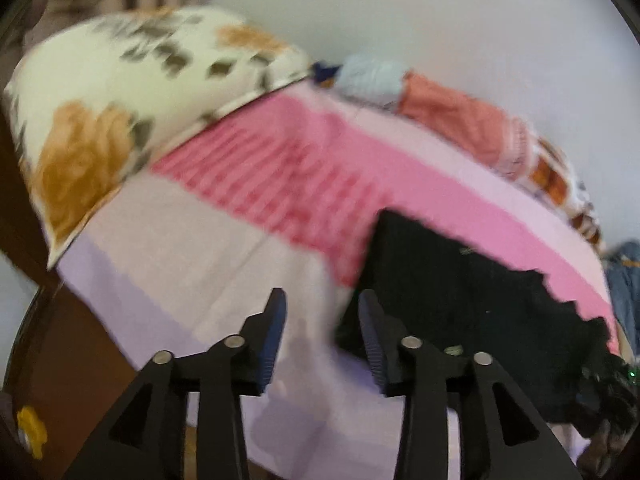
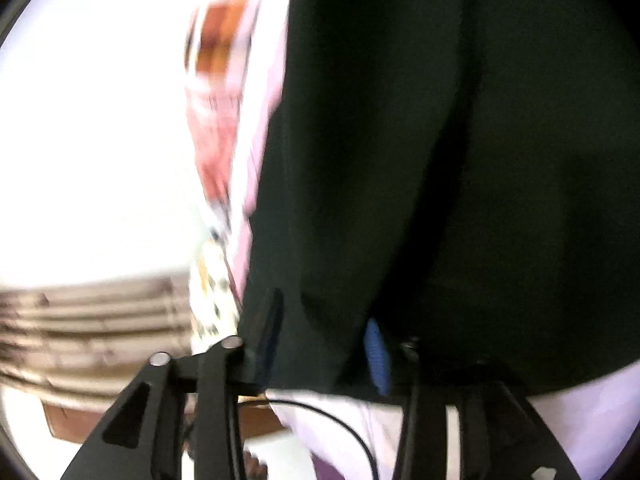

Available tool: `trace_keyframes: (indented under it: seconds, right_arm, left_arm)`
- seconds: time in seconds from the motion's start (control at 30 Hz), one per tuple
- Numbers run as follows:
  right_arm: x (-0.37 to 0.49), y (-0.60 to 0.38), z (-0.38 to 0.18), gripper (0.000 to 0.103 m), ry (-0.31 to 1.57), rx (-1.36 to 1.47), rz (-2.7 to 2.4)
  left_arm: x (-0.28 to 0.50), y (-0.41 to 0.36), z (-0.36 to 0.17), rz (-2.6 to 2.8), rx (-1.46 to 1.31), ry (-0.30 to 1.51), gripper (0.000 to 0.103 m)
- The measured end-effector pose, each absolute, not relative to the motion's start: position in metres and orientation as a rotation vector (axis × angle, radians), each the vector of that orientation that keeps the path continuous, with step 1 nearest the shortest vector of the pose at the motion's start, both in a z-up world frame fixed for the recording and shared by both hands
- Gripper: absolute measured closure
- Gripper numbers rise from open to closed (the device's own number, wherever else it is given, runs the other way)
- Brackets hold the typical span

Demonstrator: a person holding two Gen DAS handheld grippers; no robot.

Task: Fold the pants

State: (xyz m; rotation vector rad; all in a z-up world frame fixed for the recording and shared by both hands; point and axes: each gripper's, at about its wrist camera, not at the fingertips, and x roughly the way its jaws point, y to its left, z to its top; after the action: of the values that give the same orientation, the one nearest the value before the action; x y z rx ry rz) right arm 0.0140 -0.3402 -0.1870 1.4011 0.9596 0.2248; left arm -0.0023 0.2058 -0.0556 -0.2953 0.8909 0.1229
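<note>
The black pants (image 1: 460, 300) lie on a pink and lilac bedsheet (image 1: 224, 232), at the right of the left wrist view. My left gripper (image 1: 322, 312) hovers over the lilac part of the sheet just left of the pants' edge, open, with nothing between its fingers. In the blurred right wrist view the pants (image 2: 420, 160) fill most of the picture as a dark flat cloth. My right gripper (image 2: 325, 320) stands open right over their near edge. Its pads are apart and do not press on the cloth that shows behind them.
A floral pillow (image 1: 120, 108) rests at the head of the bed, far left. Folded clothes, light blue (image 1: 372, 76) and salmon (image 1: 456, 116), line the wall side. A denim garment (image 1: 624, 280) sits at the right edge. A brown bed frame (image 1: 60, 340) runs lower left.
</note>
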Motion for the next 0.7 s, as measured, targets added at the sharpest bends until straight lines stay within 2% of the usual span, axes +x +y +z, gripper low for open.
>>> trace_keyframes:
  seconds: [0.07, 0.13, 0.33, 0.37, 0.5, 0.7]
  right_arm:
    - [0.011, -0.372, -0.189, 0.062, 0.868, 1.448, 0.184]
    - [0.01, -0.404, -0.193, 0.062, 0.776, 1.487, 0.154]
    - [0.014, -0.478, -0.197, 0.064, 0.578, 1.565, 0.055]
    - [0.017, -0.485, -0.196, 0.067, 0.589, 1.553, 0.043]
    - [0.031, -0.496, -0.196, 0.089, 0.675, 1.489, -0.008]
    - [0.059, -0.506, -0.189, 0.09, 0.745, 1.393, -0.01]
  left_arm:
    - [0.003, 0.179, -0.044, 0.056, -0.266, 0.883, 0.034]
    - [0.01, 0.149, -0.04, -0.047, -0.268, 0.887, 0.029]
    - [0.026, 0.076, -0.052, -0.226, -0.222, 0.962, 0.029]
    - [0.029, 0.067, -0.055, -0.243, -0.227, 0.979, 0.029]
    - [0.034, 0.047, -0.065, -0.267, -0.234, 1.04, 0.029]
    - [0.04, 0.043, -0.071, -0.252, -0.253, 1.076, 0.029]
